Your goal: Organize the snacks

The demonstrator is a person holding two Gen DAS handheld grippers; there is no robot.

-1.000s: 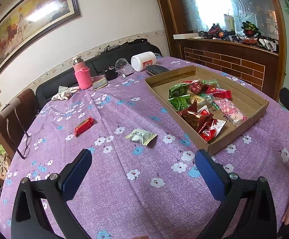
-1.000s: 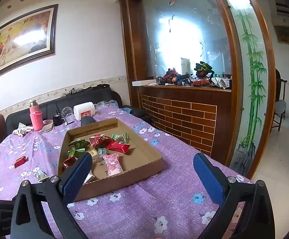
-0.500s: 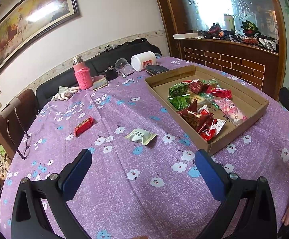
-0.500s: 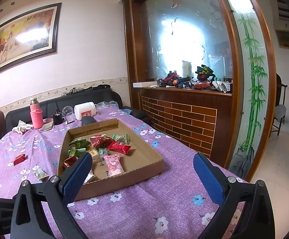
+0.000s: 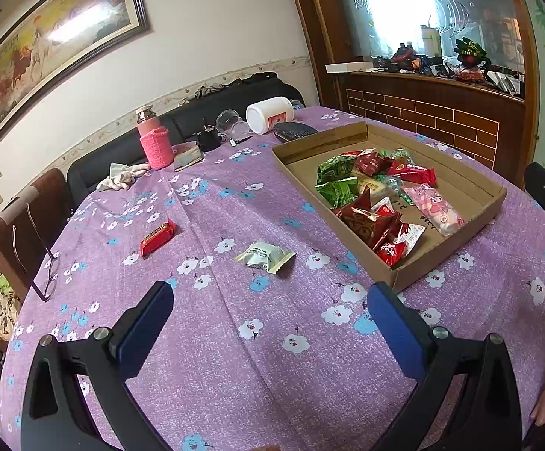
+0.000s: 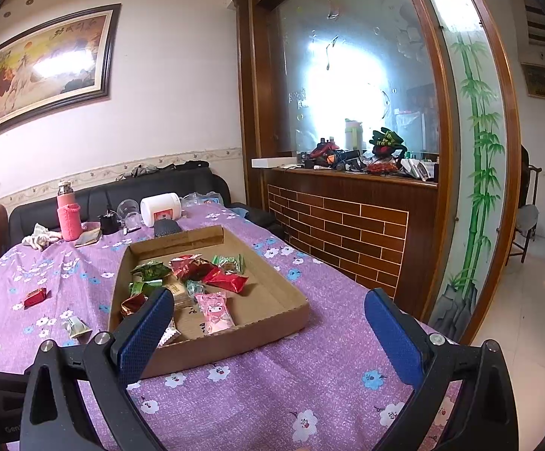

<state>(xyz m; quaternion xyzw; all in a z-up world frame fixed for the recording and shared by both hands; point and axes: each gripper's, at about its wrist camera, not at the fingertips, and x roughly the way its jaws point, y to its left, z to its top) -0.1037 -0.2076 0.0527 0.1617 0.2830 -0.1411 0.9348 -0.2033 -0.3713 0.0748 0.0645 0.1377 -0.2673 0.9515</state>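
Right, I have both tools raised over the round table with the purple flowered cloth (image 5: 235, 357). My left gripper (image 5: 268, 300) has its blue-padded fingers spread wide with nothing between them, and my right gripper (image 6: 265, 312) is spread just the same and empty.

The shallow brown cardboard tray (image 5: 471, 184) lies flat on the cloth, ahead and to the right in the left wrist view. Inside it I see a loose heap of wrapped snacks gathered toward its left side: two green foil packets (image 5: 336, 178), a long bright red packet (image 5: 411, 170), dark red foil packets (image 5: 366, 218), and a pink wrapped sweet with a cartoon face (image 5: 436, 208) lying nearest the bare right half of the tray floor.

Two snacks lie outside it on the cloth: a pale green-and-white packet (image 5: 265, 255) near the tray's left wall, and a small red wrapped bar (image 5: 156, 237) farther left, well apart from the tray.

At the far edge stand a pink bottle in a knitted sleeve (image 5: 154, 139) and a white jar tipped on its side (image 5: 270, 114).
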